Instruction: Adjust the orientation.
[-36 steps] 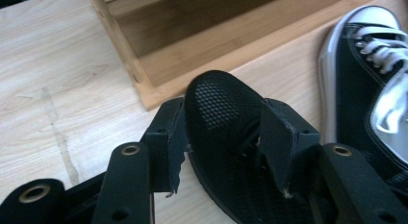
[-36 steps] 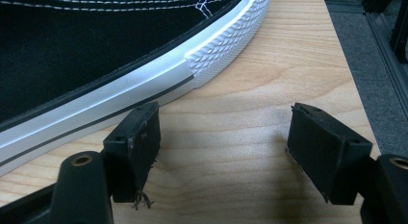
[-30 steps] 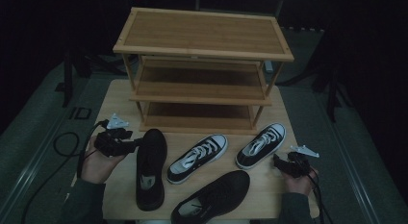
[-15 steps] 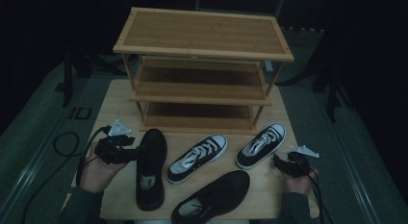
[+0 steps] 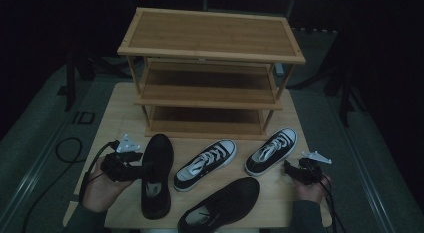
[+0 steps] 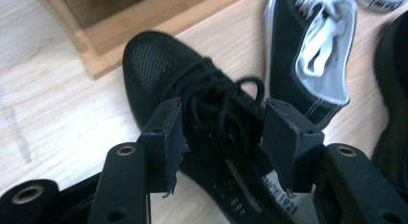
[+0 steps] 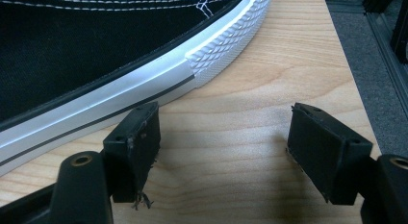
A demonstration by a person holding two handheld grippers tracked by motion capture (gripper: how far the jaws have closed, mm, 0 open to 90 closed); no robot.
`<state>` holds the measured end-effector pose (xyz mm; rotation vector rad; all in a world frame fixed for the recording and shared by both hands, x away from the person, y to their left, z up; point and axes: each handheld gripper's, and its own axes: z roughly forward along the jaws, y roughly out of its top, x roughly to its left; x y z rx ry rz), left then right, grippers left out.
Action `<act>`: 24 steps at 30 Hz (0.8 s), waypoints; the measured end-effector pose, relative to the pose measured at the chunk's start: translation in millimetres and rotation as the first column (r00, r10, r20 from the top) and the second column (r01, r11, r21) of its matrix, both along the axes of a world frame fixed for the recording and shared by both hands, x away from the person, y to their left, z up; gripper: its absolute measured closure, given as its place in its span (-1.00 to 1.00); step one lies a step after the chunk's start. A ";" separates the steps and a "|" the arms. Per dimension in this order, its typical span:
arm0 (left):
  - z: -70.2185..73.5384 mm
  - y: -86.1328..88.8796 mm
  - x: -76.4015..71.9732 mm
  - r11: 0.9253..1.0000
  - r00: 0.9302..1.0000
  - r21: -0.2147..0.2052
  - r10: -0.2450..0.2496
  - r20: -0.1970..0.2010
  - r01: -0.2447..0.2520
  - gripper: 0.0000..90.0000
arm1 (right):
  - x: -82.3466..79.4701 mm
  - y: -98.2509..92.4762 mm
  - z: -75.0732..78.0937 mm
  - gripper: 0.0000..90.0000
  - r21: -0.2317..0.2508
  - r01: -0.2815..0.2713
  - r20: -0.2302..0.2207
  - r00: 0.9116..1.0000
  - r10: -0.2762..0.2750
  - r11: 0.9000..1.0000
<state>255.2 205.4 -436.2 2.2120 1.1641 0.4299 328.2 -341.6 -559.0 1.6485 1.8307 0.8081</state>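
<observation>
Nearest, at the table's (image 5: 117, 105) front edge, two forearms enter from below. Left hand (image 5: 100, 185) lies low with its knuckles toward the shoes, holding the left gripper (image 5: 131, 167) level and aimed right at the side of the all-black mesh shoe (image 5: 156, 175). In the left gripper view the jaws stand apart, straddling the laced middle of that shoe (image 6: 211, 118) from above; whether the pads touch it cannot be told. The shoe lies lengthwise, toe toward the rack. A second black shoe (image 5: 222, 205) lies slantwise at the front edge, just right of the first. Right hand (image 5: 311, 188) sits near the front right corner, holding the right gripper (image 5: 295, 172) pointed left and slightly away. In the right gripper view its jaws are spread wide over bare wood, with the white rubber toe of a black-and-white sneaker (image 7: 144, 65) just beyond the left jaw, not between them. Farther back, two such sneakers (image 5: 206, 158) (image 5: 272, 150) lie angled side by side. Beyond them stands the three-tier wooden shoe rack (image 5: 212, 68), shelves bare.
</observation>
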 end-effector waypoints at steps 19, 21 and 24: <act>-23.9 1.3 15.3 0.983 0.995 0.172 0.072 -0.065 -0.060 0.70 | 0.0 0.1 0.0 -0.40 0.001 0.000 0.000 1.000 0.000 1.000; -24.6 7.1 20.2 0.983 0.994 0.168 0.086 -0.064 -0.075 0.73 | 0.0 0.1 0.0 -0.40 0.000 0.000 0.000 1.000 0.000 1.000; -26.7 11.3 25.3 0.985 0.992 0.153 0.092 -0.081 -0.079 0.68 | 0.0 0.0 0.0 -0.40 0.000 -0.001 0.000 1.000 0.001 1.000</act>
